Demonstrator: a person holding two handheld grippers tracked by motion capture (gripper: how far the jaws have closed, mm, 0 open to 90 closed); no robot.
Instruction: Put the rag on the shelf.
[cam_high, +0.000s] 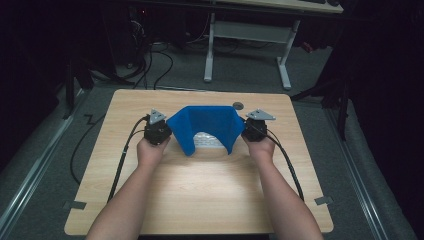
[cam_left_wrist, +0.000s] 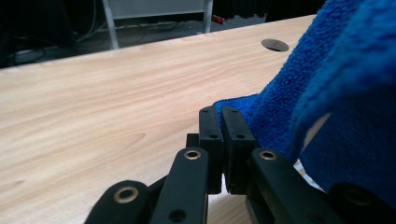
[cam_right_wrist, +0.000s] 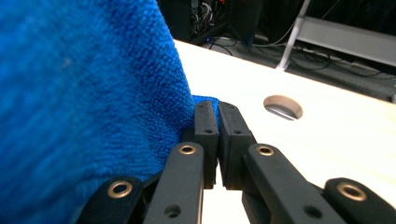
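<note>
High view: the blue towel (cam_high: 205, 127) is lifted from the wooden table (cam_high: 200, 195) near its far edge, just before the round cable hole (cam_high: 238, 105). The left gripper (cam_high: 161, 129) holds the towel's left corner and the right gripper (cam_high: 250, 129) holds the right corner, so the cloth stands like a curved wall that opens toward the person. A white label or paper, approx. under the towel, is too small to read. By my judgement the grasp and lift are done; the fold, i.e. bringing the held edge over the rest and laying it flat, is not yet done.

Left gripper view: the left gripper (cam_left_wrist: 219, 116) has its black jaws pressed together, pinching a thin corner of the towel (cam_left_wrist: 336, 74). The cloth is microfibre type, with short dense loops, soft and limp. The table (cam_left_wrist: 93, 107) has a pale wood grain and is smooth. The hole (cam_left_wrist: 275, 45) lies beyond the towel.

Right gripper view: the right gripper (cam_right_wrist: 217, 112) also has its jaws closed tight on a towel (cam_right_wrist: 84, 102) corner. The jaws are matt black plastic w/ brass rivets. The hole (cam_right_wrist: 283, 107) lies to the right of the towel.
</note>
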